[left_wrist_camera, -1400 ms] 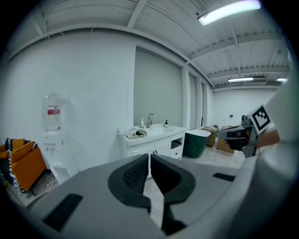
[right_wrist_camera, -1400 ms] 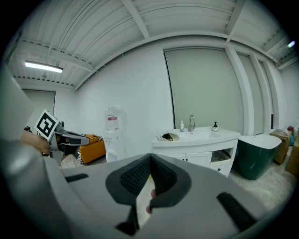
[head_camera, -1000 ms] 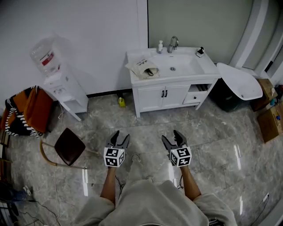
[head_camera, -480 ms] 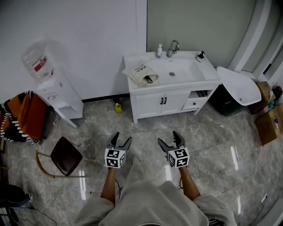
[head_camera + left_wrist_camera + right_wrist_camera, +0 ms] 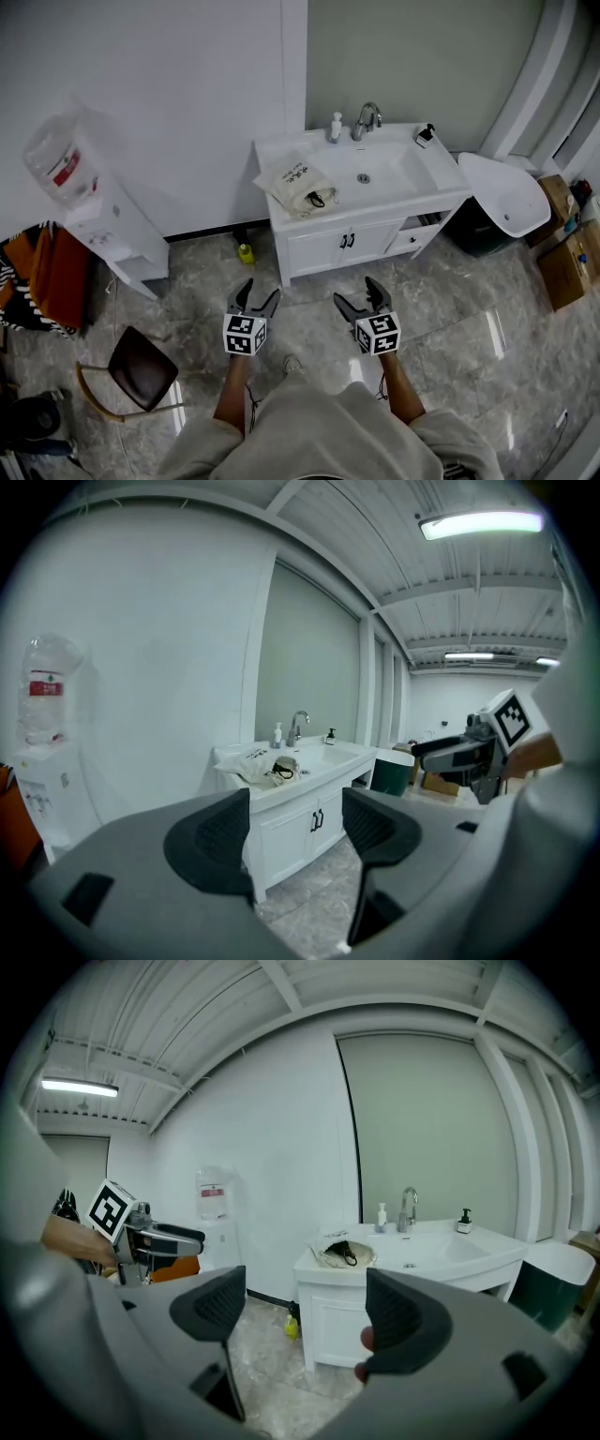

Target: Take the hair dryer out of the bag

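Bag (image 5: 298, 186) is lying limp at upper centre; the rigid hair dryer inside is probably wanting a handle grip. Left gripper (image 5: 258, 292) and right gripper (image 5: 357, 293), both empty, have just been opening wide.

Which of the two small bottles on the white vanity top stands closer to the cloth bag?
The plain white bottle left of the chrome faucet; the black-topped bottle stands beyond the basin, on its right side.
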Motion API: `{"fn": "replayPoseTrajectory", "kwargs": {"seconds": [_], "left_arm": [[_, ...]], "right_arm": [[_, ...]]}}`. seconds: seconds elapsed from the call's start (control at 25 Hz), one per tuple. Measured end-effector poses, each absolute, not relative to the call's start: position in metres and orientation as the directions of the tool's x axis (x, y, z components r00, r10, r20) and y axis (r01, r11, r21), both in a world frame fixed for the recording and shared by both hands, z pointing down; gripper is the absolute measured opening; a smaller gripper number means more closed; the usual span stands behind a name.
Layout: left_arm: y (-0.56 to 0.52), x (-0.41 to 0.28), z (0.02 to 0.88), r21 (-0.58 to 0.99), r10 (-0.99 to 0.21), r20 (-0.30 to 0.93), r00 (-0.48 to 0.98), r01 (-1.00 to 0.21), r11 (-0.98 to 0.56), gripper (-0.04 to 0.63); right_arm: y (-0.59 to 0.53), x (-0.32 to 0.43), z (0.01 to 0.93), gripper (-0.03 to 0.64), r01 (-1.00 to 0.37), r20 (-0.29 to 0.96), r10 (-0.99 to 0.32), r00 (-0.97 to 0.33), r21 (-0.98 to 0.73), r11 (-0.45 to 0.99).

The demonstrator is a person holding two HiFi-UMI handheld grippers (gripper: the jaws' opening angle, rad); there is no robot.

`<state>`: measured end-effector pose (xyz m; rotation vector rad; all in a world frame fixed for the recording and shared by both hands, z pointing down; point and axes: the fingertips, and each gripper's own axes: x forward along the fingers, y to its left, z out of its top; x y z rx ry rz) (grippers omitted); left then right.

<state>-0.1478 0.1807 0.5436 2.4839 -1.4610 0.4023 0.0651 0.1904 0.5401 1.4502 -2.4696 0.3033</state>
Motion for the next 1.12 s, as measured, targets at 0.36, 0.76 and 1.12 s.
{"fn": "replayPoseTrajectory", "kwargs": {"seconds": [0.36,0.76,1.12], "left_arm": [[0.084,-0.171,0.543,0.055,-0.804,0.343,0.486,-0.865,-0.499,0.287],[0.026,-0.187,0.55,0.045,-0.791,0.346,0.505,-0.851,-0.524,0.287],[0.002,-0.175,0.553,0.038,-0.77,0.362,0.526,-0.833,-0.552,0.287]], "right_arm": [[0.103,0.041,0.538,0.385,-0.891,0.327,-0.837,-0.439,-0.04,0.452],[0.057,0.023,0.555,0.377,-0.906,0.354,-0.842,-0.407,-0.042,0.421],[0.04,0.025,0.569,0.373,-0.908,0.375,-0.835,-0.403,-0.052,0.415]]}}
